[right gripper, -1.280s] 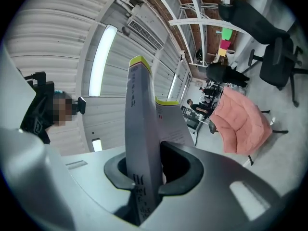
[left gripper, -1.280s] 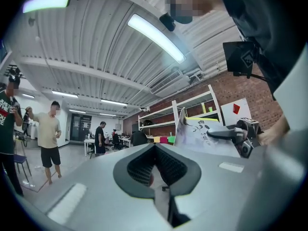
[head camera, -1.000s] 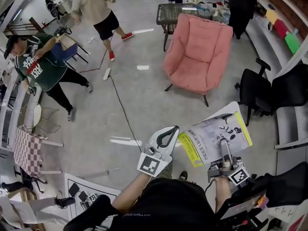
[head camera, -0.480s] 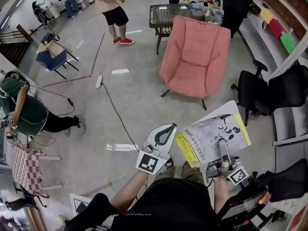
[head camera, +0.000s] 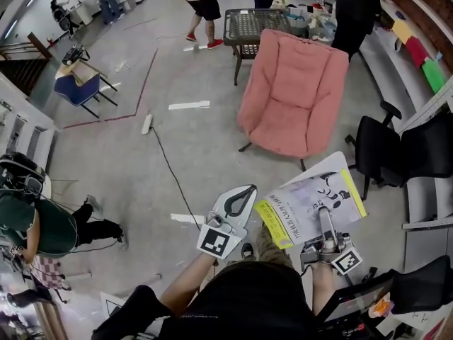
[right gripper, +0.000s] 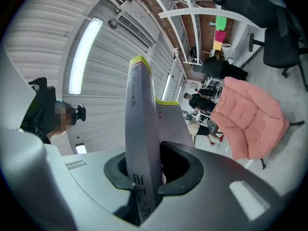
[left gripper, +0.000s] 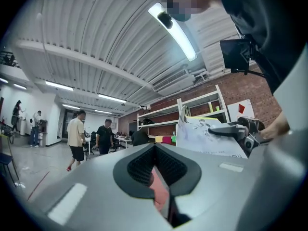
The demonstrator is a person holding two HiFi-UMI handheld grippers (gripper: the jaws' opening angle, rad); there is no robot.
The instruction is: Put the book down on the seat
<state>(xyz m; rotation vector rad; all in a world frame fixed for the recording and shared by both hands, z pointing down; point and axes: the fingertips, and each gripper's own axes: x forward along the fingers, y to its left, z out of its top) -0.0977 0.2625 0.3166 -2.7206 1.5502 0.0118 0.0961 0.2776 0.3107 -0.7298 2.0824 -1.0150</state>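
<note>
Right gripper [head camera: 325, 222] clamped on book [head camera: 308, 204], book edge upright between jaws. Left gripper [head camera: 239, 202] just left of book, jaws seemingly together, nothing held. Pink armchair [head camera: 294, 91] ahead of both, well apart from book.

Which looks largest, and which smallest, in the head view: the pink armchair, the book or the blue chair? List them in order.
1. pink armchair
2. book, which looks bigger because it is nearest the camera
3. blue chair

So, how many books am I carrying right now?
1. The book is clamped in the right gripper; the left gripper holds nothing. No other books show.
</note>
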